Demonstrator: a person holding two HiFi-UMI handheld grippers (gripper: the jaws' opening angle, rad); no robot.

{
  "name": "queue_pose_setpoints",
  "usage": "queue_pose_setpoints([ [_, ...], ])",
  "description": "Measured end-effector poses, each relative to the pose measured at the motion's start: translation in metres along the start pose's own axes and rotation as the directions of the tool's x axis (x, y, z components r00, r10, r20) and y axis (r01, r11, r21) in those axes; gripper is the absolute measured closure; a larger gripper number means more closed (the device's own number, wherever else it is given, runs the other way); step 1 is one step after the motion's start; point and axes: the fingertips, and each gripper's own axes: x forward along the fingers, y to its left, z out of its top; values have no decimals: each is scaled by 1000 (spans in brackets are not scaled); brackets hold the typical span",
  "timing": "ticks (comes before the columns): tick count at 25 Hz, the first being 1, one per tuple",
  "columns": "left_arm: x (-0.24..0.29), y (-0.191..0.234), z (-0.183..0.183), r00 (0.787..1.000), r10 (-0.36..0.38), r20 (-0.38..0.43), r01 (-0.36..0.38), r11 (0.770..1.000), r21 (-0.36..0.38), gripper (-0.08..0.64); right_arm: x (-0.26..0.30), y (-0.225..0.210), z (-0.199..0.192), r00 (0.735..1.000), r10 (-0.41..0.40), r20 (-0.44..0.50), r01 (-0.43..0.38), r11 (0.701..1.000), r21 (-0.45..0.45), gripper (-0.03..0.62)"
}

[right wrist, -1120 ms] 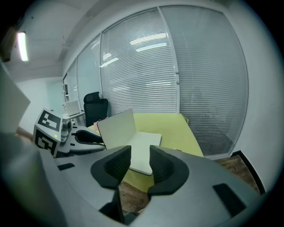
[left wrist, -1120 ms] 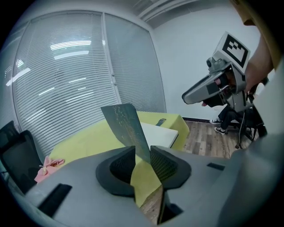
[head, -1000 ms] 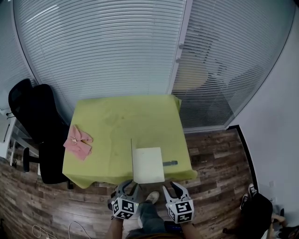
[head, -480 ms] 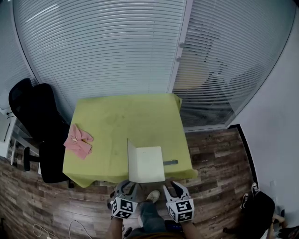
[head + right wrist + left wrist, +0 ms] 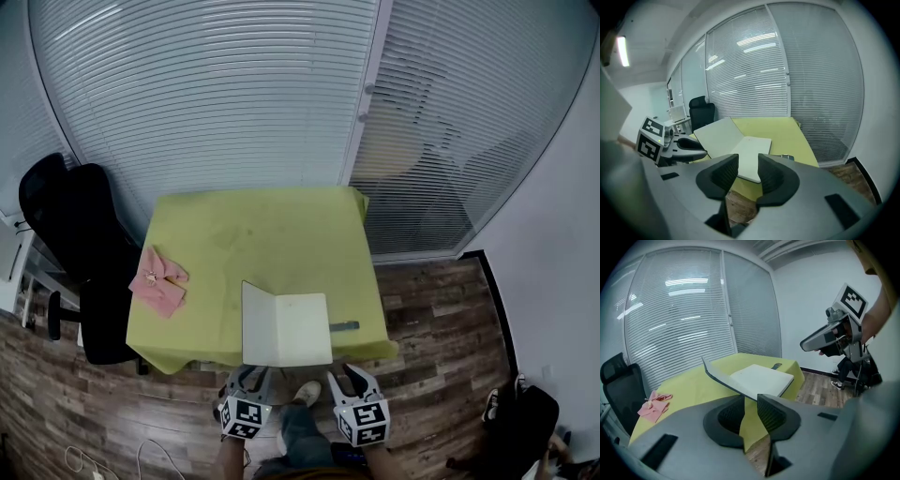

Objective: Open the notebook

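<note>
While its pale cover (image 5: 258, 323) leans half-raised to the left, the white rectangular notebook (image 5: 302, 330) lies at the near edge of the yellow-clothed bench (image 5: 253, 234). Fingers of the left gripper (image 5: 251, 377), just closing, stand slightly apart, clamping nothing; those of the right gripper (image 5: 345, 377) are parted and empty.

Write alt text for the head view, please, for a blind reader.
A white notebook lies at the near edge of a yellow-green table, cover half lifted leftward. The left gripper, its jaws just closing further with the cover's corner at their tips, and the open right gripper hover below.
</note>
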Motion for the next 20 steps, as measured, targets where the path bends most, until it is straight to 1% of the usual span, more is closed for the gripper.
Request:
queue_pose_setpoints([
  [4,0,3,-3,1000,1,2,-1,1000,-28,457,3,-1,-1,1000,4,-7,-4,1000,3,449],
  [7,1,5,-7,1000,8,5,-7,998,-63,457,7,-2,-3,1000,7,-11,-7,1000,5,449],
  [10,1,6,-12,1000,10,10,-9,994,-105,457,9,-3,-4,1000,10,-16,-10,1000,6,449],
  [14,1,10,-13,1000,10,25,-7,990,-141,456,14,-4,-5,1000,14,-24,-14,1000,5,449],
  [20,3,13,-28,1000,7,21,-3,979,-204,446,22,-6,-6,999,16,-29,-16,1000,5,451],
])
